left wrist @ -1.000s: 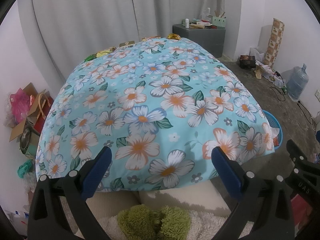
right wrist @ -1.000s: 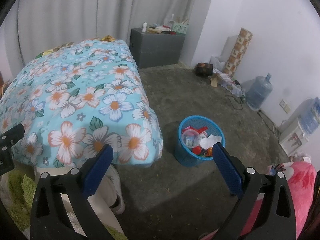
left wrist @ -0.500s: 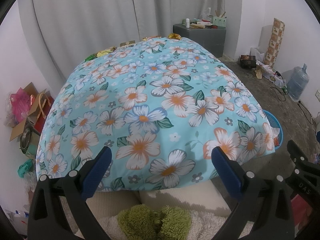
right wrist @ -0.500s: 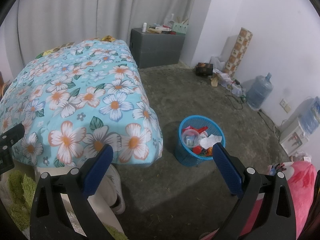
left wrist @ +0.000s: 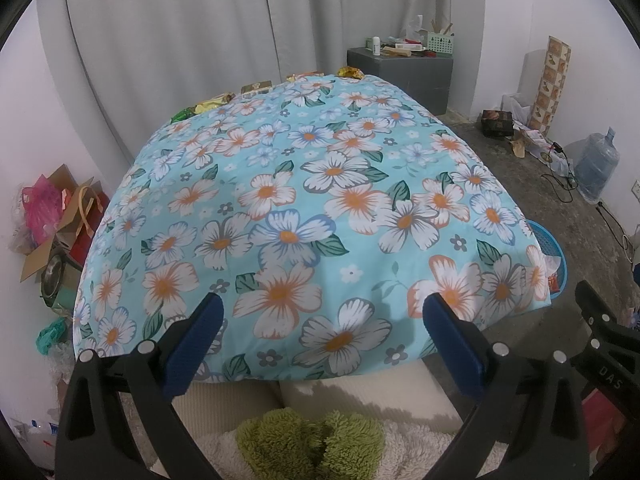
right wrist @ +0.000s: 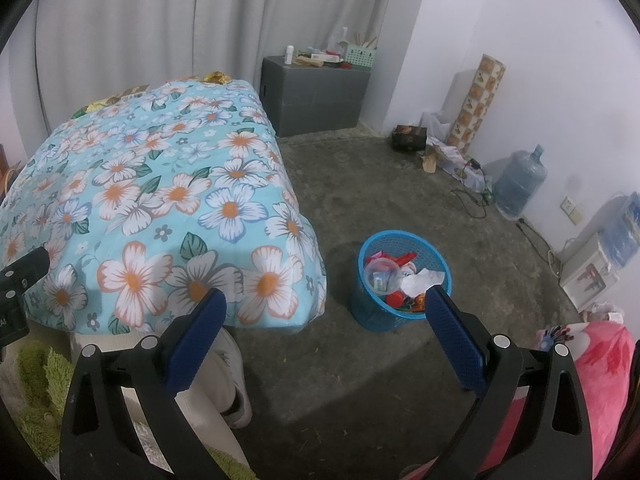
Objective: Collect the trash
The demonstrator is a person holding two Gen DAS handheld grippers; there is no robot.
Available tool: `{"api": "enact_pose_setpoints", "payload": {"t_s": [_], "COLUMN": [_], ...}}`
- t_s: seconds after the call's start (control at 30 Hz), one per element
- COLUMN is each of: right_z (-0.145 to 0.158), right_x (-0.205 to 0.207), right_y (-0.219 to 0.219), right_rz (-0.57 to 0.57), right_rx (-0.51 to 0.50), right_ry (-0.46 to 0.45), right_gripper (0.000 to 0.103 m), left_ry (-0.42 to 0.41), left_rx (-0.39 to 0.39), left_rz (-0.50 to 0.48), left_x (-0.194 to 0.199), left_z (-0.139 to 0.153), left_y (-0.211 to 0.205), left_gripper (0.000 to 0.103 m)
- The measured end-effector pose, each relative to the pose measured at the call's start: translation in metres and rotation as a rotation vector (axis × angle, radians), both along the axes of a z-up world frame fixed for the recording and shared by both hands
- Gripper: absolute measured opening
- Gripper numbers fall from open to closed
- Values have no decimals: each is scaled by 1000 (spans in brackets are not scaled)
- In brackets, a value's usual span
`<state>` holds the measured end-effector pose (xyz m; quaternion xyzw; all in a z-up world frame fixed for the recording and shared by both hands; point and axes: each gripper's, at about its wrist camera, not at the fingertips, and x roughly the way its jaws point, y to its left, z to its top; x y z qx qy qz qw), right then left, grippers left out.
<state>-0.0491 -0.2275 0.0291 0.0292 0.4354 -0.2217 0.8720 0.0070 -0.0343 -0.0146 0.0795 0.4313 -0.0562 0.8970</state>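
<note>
1. The floral-covered table (left wrist: pixel 304 208) lies between your left gripper (left wrist: pixel 320 344) and 4 wrappers (left wrist: pixel 256 87) along its far edge.
2. 1 blue basket (right wrist: pixel 374 312) holding trash stands on the floor beside the table, ahead of your right gripper (right wrist: pixel 326 340).
3. Both grippers gape wide, empty; nothing has moved since before.

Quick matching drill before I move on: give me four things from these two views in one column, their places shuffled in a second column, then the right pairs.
Things
1. blue basket
2. snack wrappers
3. water jug
4. green caddy

Places
A. on the grey cabinet
B. on the floor by the wall at right
C. along the far edge of the floral cloth
D. on the floor beside the table's near right corner

Pairs: 1-D, 2-C, 3-B, 4-A
</note>
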Motion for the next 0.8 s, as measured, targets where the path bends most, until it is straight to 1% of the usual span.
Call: {"api": "enact_pose_setpoints", "payload": {"t_s": [0.8], "right_z": [0], "right_x": [-1], "right_y": [7], "right_rz": [2], "right_rx": [6], "right_ry": [-1], "right_gripper": [95], "left_ry": [0], "left_rx": [1], "left_rz": [0], "left_x": [0], "left_z": [-1], "left_y": [1], "left_gripper": [98]}}
